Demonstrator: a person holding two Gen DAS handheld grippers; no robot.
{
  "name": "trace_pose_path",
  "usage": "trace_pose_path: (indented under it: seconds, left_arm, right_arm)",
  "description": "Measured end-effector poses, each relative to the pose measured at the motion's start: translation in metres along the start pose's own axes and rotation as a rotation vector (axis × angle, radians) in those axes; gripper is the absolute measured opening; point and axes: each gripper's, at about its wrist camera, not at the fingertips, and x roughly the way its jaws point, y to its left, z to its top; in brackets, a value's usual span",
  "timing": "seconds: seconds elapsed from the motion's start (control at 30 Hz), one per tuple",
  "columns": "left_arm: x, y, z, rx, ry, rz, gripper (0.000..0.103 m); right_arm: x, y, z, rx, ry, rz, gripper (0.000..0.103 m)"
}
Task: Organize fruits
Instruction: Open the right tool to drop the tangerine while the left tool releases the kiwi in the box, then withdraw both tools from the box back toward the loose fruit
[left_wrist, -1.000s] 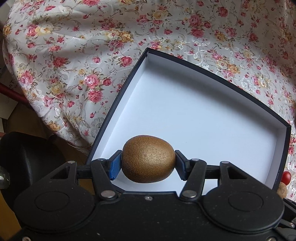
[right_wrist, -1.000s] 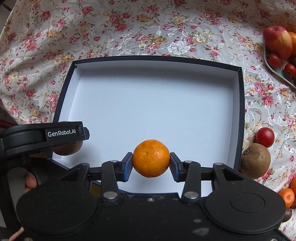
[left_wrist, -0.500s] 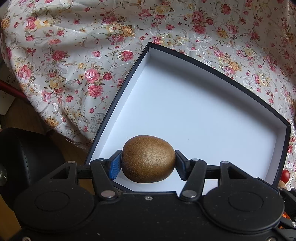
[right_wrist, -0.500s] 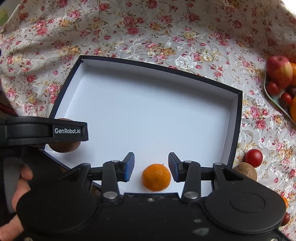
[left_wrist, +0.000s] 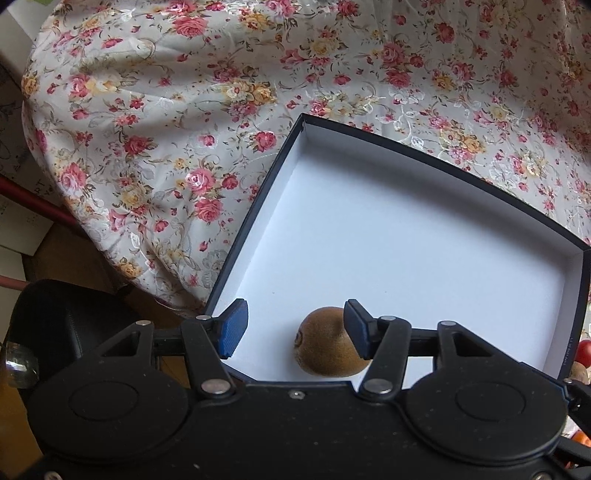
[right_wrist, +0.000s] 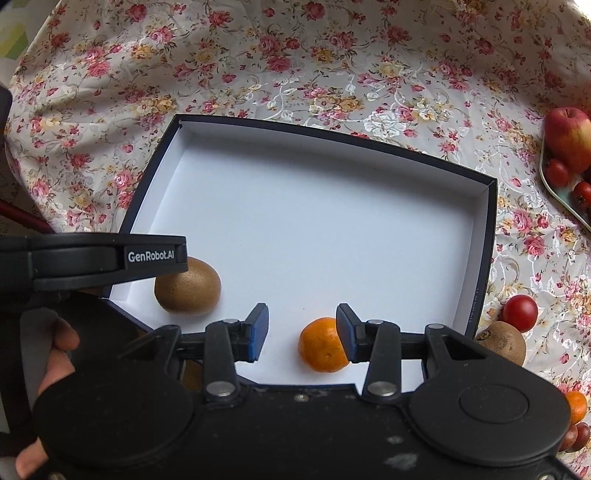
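Fingers of the right gripper (right_wrist: 301, 334) sit lowest in the right wrist frame, jaws spread apart and gripping nothing; the mandarin (right_wrist: 322, 344) lies on the white floor of the box (right_wrist: 484, 236) at lower centre, overlapped by the right-hand pad, and I cannot tell whether they touch. If they do, a sideways pull-out could nudge this round fruit into a roll across the smooth floor. To its left lies the kiwi (right_wrist: 188, 286), partly under the left gripper's black arm, with a person's hand (right_wrist: 55, 354) at the lower left edge.

In the left wrist frame the left gripper (left_wrist: 293, 334) is likewise released, jaws wide. The kiwi (left_wrist: 327, 347) lies at lower centre, close against the right-hand pad and near the box's (left_wrist: 255, 221) front left corner. Lifting straight up looks safer than sweeping sideways, since a brush would likely spin or shove the kiwi toward the mandarin.

Further right in the right wrist frame, outside the box wall, a second kiwi (right_wrist: 504, 341) and a cherry tomato (right_wrist: 521, 313) sit touching on the floral cloth (right_wrist: 295, 66), with more small fruit at the lower right edge. The cloth is wrinkled, so a careless reach could scatter them. At the upper right, an apple (right_wrist: 569, 138) rests in a tray (right_wrist: 550, 184).
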Motion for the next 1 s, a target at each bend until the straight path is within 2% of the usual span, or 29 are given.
trace_pose_path:
  seconds: [0.23, 0.43, 0.6, 0.7, 1.0]
  left_arm:
    - [-0.001, 0.000, -0.001, -0.005, -0.006, -0.004, 0.061]
    - [-0.002, -0.003, -0.002, 0.007, -0.010, -0.013, 0.061]
    - [-0.004, -0.005, -0.002, 0.010, -0.020, -0.022, 0.061]
    - [-0.006, -0.006, -0.003, 0.011, -0.031, -0.035, 0.061]
    - [-0.009, -0.003, -0.004, -0.015, -0.049, -0.049, 0.061]
  right_arm:
    - [0.008, -0.003, -0.001, 0.035, 0.056, 0.025, 0.044]
    - [0.010, -0.012, 0.001, 0.106, 0.090, 0.079, 0.044]
    - [0.011, -0.021, 0.002, 0.175, 0.085, 0.079, 0.044]
    - [0.012, -0.026, 0.003, 0.204, 0.093, 0.113, 0.044]
    - [0.010, -0.019, 0.003, 0.154, 0.087, 0.106, 0.044]
